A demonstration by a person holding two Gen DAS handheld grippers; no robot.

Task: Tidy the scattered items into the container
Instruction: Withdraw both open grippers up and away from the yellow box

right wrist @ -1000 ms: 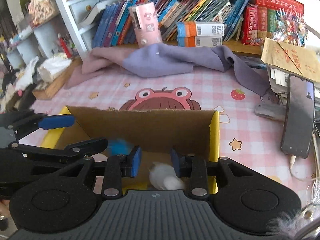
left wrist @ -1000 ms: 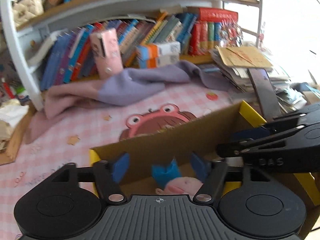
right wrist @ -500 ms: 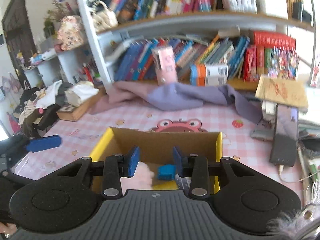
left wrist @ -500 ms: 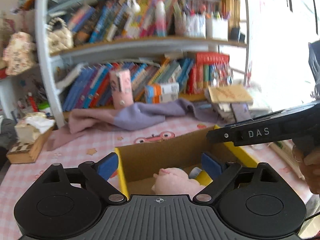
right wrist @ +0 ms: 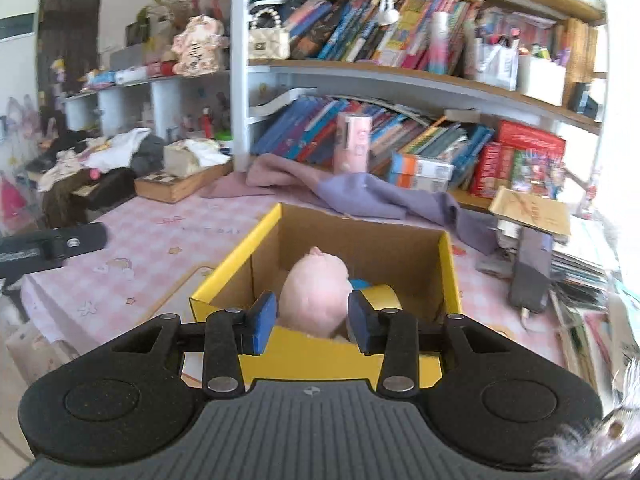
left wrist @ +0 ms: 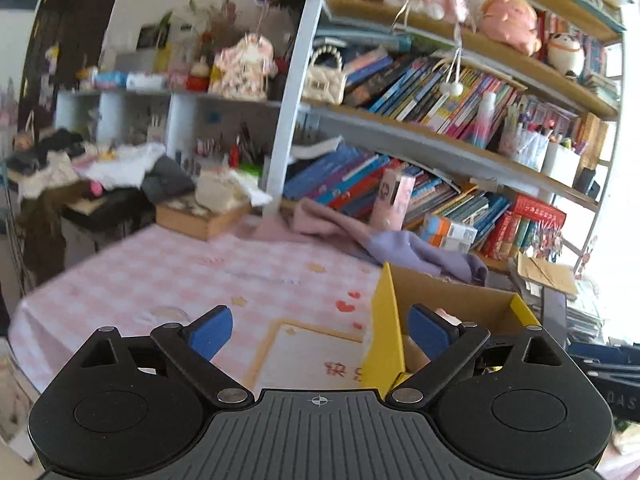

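A yellow cardboard box (right wrist: 448, 264) stands open on the pink checked tablecloth (right wrist: 132, 248). Inside lie a pink plush toy (right wrist: 316, 292), a blue item (right wrist: 360, 283) and a yellow roll (right wrist: 380, 294). My right gripper (right wrist: 312, 322) is open and empty, held above the box's near wall. My left gripper (left wrist: 318, 330) is open wide and empty, to the left of the box (left wrist: 386, 320), with its right finger over the box's left wall. The left gripper also shows at the left edge of the right wrist view (right wrist: 48, 242).
A purple and pink cloth (right wrist: 360, 196) lies behind the box. A bookshelf (right wrist: 400, 76) full of books rises at the back. A phone (right wrist: 530, 268) and paper stacks (right wrist: 580, 256) lie to the right. A wooden tray (right wrist: 180, 184) sits at the back left.
Both grippers have pulled up and back out of the box. The left gripper has swung left, off the box, and opened wider. The plush toy stays in the box.
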